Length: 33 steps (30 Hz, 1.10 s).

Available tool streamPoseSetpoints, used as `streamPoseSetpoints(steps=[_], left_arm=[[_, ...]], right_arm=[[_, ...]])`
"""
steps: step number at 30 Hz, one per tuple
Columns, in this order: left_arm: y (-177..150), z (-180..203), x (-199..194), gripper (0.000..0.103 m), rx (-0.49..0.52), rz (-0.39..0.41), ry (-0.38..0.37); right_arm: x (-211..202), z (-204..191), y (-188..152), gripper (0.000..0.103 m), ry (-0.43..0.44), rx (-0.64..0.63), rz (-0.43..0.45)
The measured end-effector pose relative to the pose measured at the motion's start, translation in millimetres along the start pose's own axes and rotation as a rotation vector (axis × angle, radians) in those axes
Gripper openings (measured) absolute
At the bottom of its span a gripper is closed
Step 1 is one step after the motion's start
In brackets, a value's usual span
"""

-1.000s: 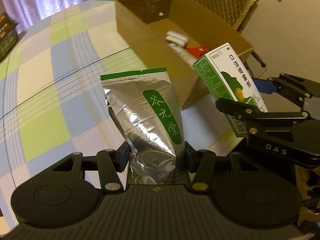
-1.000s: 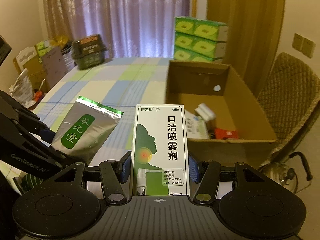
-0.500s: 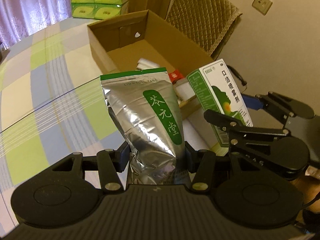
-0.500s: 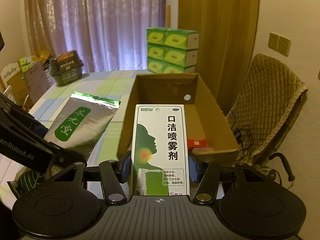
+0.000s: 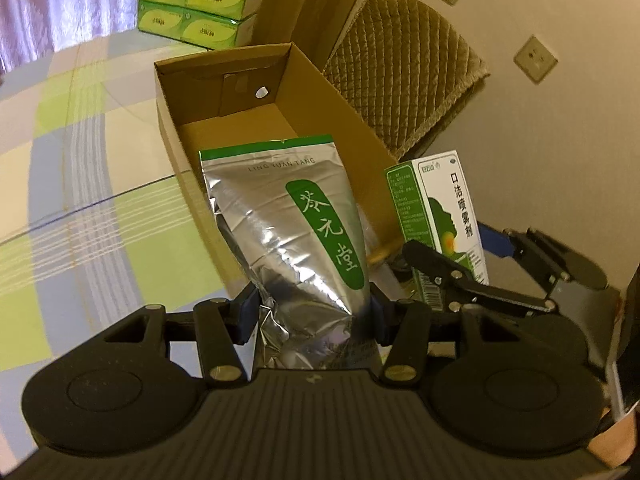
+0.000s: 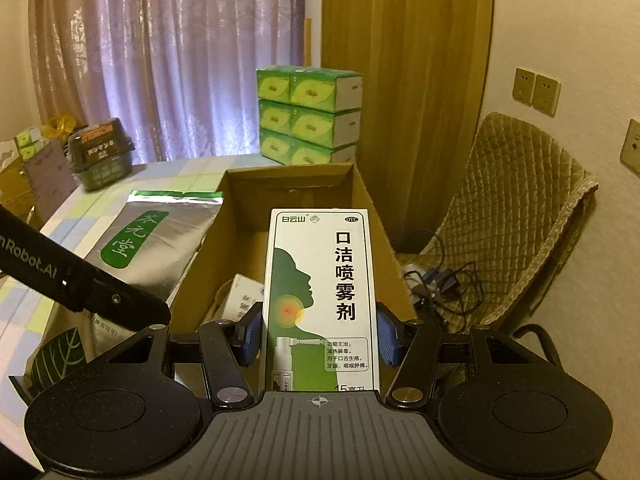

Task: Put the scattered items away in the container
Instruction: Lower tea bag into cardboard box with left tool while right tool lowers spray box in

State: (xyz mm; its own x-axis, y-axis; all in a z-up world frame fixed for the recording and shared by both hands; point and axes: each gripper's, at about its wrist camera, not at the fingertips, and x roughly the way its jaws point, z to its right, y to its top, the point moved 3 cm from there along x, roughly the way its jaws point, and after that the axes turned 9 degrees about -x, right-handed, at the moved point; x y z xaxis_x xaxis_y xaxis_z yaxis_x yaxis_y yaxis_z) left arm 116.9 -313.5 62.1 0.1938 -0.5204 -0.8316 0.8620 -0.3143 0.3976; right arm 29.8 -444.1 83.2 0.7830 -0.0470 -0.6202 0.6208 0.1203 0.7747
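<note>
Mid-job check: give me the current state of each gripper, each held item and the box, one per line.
left gripper: shut on silver tea pouch
silver tea pouch: held upright, in front of the box
right gripper: shut on throat spray carton
throat spray carton: held upright at the box's near end
cardboard box: open, a white packet lying inside

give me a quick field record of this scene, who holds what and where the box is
left tongs: shut on silver foil pouch with green label
right tongs: shut on white and green spray carton
container: open brown cardboard box, just ahead of both tongs
box contents: a white packet, rest hidden
behind box: stacked green tissue packs
</note>
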Motion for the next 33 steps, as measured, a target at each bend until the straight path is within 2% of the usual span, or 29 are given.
streamPoseSetpoints(steps=[11,33], left_arm=[[40.0,1.6,30.1,0.049,-0.096,0.012,-0.028],[95.0,-22.9,66.5,0.049,-0.201,0.059,-0.004]], right_arm=[[41.7,22.7,15.8,0.058,-0.003,-0.024,-0.014],[111.3,43.4,48.9,0.058,0.008,-0.052,-0.029]])
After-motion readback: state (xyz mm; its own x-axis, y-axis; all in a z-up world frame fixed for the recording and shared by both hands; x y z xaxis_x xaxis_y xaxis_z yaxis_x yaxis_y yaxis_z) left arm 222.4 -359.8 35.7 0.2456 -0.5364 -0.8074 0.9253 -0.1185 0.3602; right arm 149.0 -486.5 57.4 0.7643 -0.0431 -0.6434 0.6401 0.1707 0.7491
